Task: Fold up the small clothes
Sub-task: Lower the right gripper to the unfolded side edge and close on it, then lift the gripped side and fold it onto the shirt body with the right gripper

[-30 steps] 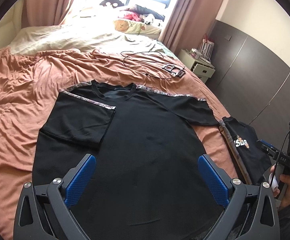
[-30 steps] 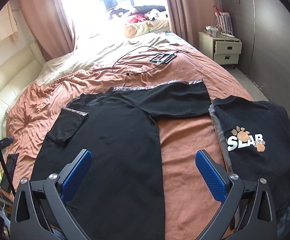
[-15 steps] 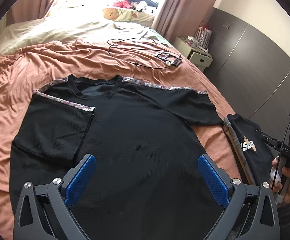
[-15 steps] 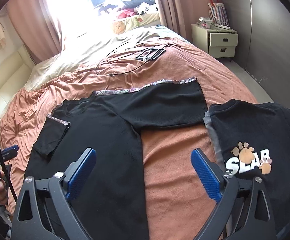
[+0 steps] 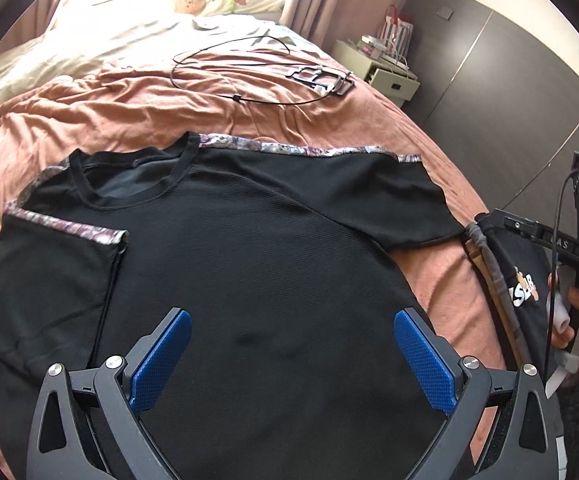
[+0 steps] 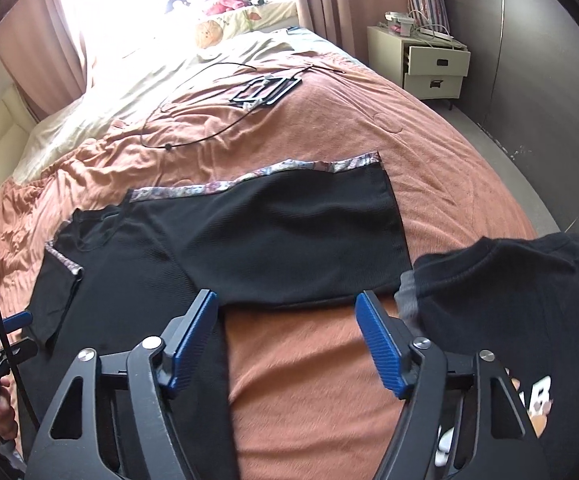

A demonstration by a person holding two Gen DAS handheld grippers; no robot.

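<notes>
A black T-shirt (image 5: 257, 264) with patterned shoulder trim lies flat on the salmon bedspread (image 5: 89, 120). Its left sleeve (image 5: 49, 280) is folded in over the body; its right sleeve (image 6: 309, 240) lies spread out. My left gripper (image 5: 289, 356) is open and empty above the shirt's lower body. My right gripper (image 6: 287, 340) is open and empty, hovering just below the spread right sleeve's lower edge. The right gripper's body also shows in the left wrist view (image 5: 561, 248).
A folded black shirt with a paw print (image 6: 509, 320) lies at the bed's right edge. A black cable (image 5: 229, 68) and a black frame (image 5: 321, 78) lie farther up the bed. A white nightstand (image 6: 429, 64) stands beyond the bed, by the dark wall.
Both grippers have moved forward over the bed. The right gripper came in close to the spread right sleeve and its jaws narrowed somewhat. The shirt has not moved.
</notes>
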